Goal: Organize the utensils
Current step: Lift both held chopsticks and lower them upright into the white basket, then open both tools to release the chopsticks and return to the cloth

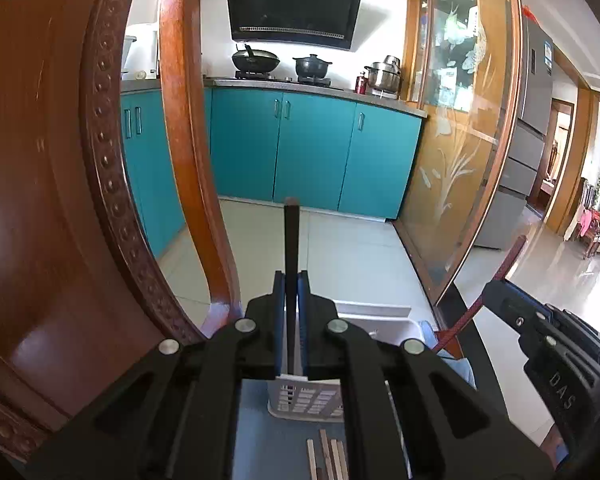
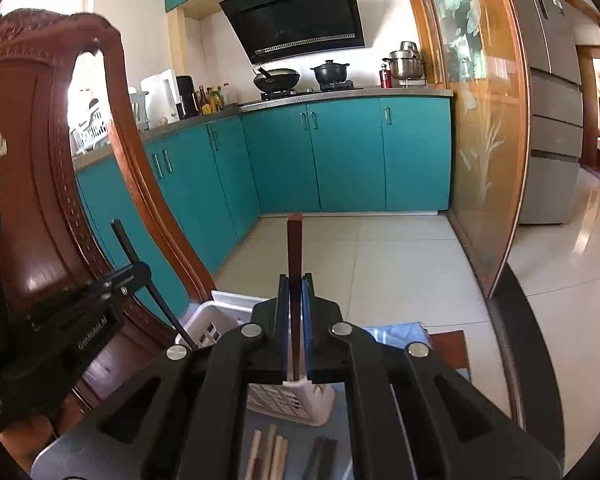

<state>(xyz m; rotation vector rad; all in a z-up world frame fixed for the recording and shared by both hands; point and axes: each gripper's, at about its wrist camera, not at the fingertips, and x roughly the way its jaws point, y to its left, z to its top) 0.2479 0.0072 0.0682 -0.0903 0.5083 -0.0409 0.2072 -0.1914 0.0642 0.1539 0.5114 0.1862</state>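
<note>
Chopsticks are the job here, and each claw has one pinched upright between its jaws. The left gripper (image 1: 291, 280) is clamped on a black chopstick (image 1: 291, 240) that sticks straight up past the fingertips, lower end dropping toward the white slotted holder (image 1: 312, 402) right underneath. The right gripper (image 2: 295, 282) is squeezing a reddish-brown chopstick (image 2: 294, 248) the same way, and its lower end seems to sit right at the rim of the same holder (image 2: 300, 400), though I can't tell if it's actually inside yet.

My read is we're mid-drop-off: both sticks are lined up over the holder and the next move is lowering each one into a compartment and letting go. That needs the sticks kept vertical so the tips slide into a slot instead of catching on the rim, and probably one hand at a time since the two claws sit close together over the same basket.

Still plenty left to sort too. A few light wooden chopsticks (image 2: 270, 456) lie flat on the grey mat (image 2: 228, 440) just in front of the holder, with a darker pair (image 2: 322, 460) beside them. A carved wooden chair (image 1: 60, 200) crowds the left side, so not much swing room there
</note>
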